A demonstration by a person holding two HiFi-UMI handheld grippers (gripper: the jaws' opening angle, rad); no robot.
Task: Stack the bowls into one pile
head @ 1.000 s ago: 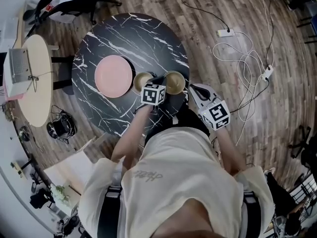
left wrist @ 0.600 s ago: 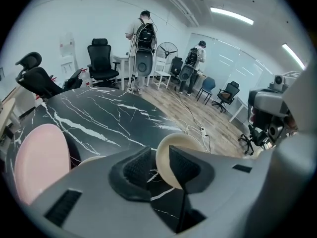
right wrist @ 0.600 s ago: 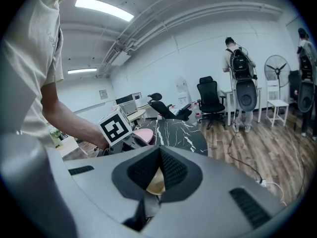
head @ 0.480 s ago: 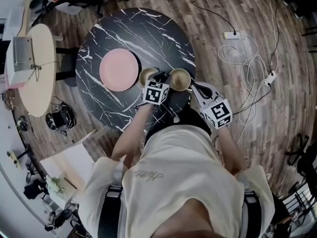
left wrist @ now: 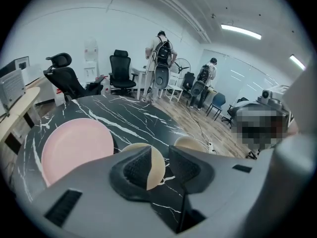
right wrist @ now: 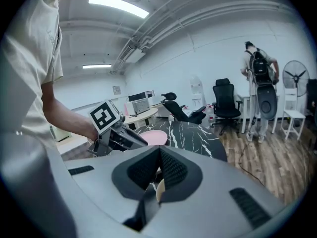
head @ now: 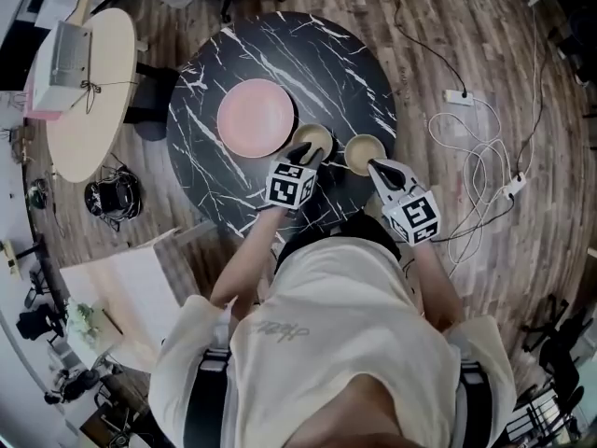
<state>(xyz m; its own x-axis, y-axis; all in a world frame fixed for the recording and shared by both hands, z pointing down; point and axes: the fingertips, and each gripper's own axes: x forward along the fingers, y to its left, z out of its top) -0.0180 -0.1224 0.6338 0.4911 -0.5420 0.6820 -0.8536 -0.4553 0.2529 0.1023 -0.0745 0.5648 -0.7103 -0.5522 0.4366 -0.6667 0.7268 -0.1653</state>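
Two beige bowls stand side by side on the black marble table (head: 233, 63), near its front edge. The left bowl (head: 312, 141) lies just ahead of my left gripper (head: 306, 155), which is open; in the left gripper view that bowl (left wrist: 156, 170) shows through the gap between the pads, apart from them. The right bowl (head: 365, 154) has my right gripper (head: 376, 166) at its near rim. In the right gripper view the jaws of the right gripper (right wrist: 158, 165) are closed, with a beige sliver of rim (right wrist: 158, 191) between them.
A pink plate (head: 255, 118) lies left of the bowls, also seen in the left gripper view (left wrist: 77, 145). A beige side table (head: 89, 91) stands left of the marble one. Cables (head: 476, 147) trail on the wood floor at right. Office chairs and people stand at the room's back.
My left gripper has opened and drawn back and up from the left bowl, which stays on the table. My right gripper has shifted a little at the right bowl.
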